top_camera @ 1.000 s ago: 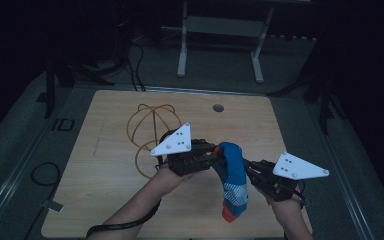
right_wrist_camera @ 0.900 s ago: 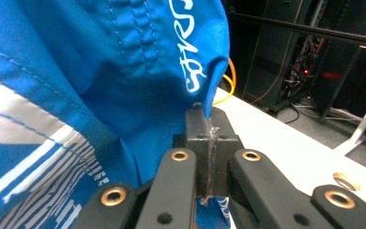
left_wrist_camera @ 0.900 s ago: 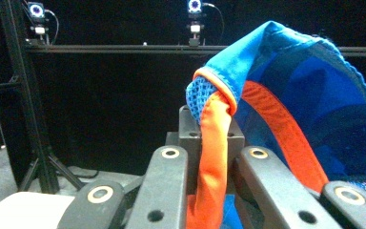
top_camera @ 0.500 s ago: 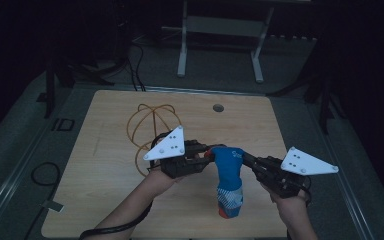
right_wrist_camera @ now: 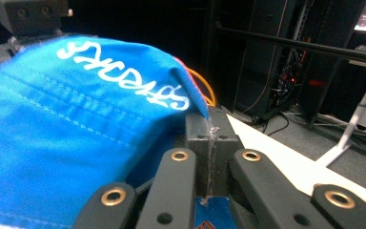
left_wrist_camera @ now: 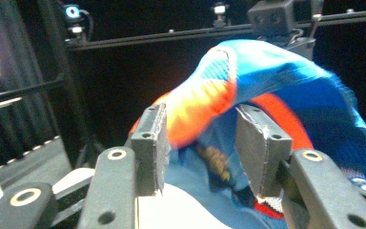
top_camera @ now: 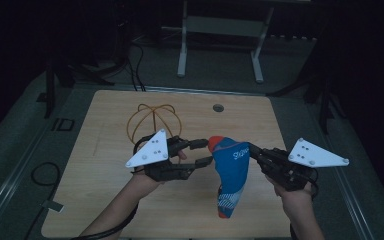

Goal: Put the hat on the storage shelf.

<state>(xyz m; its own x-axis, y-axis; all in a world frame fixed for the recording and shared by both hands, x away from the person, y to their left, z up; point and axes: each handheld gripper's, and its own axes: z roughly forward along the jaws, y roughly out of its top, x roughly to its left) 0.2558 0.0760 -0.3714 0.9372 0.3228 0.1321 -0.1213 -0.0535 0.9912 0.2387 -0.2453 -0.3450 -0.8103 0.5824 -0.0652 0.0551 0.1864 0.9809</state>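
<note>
A blue sock (top_camera: 231, 170) with an orange edge and white lettering hangs above the wooden table (top_camera: 110, 200) between my two grippers. My right gripper (top_camera: 252, 151) is shut on its blue cuff; in the right gripper view the jaws (right_wrist_camera: 208, 124) pinch the fabric (right_wrist_camera: 76, 119). My left gripper (top_camera: 207, 152) sits just left of the sock's orange tip. Its jaws have just been opening. In the left gripper view they (left_wrist_camera: 200, 138) stand apart, with the sock's orange rim (left_wrist_camera: 276, 67) loose between and beyond them and the pads not pressing on it.
A loop of orange cable (top_camera: 152, 120) lies on the table behind my left gripper. A round hole (top_camera: 218, 107) sits near the table's far edge. A white stand (top_camera: 220, 30) rises beyond the table, and dark floor surrounds it.
My left gripper's jaws have opened off the sock's orange end and the hand has drawn left. The right gripper still holds the sock, a bit higher.
</note>
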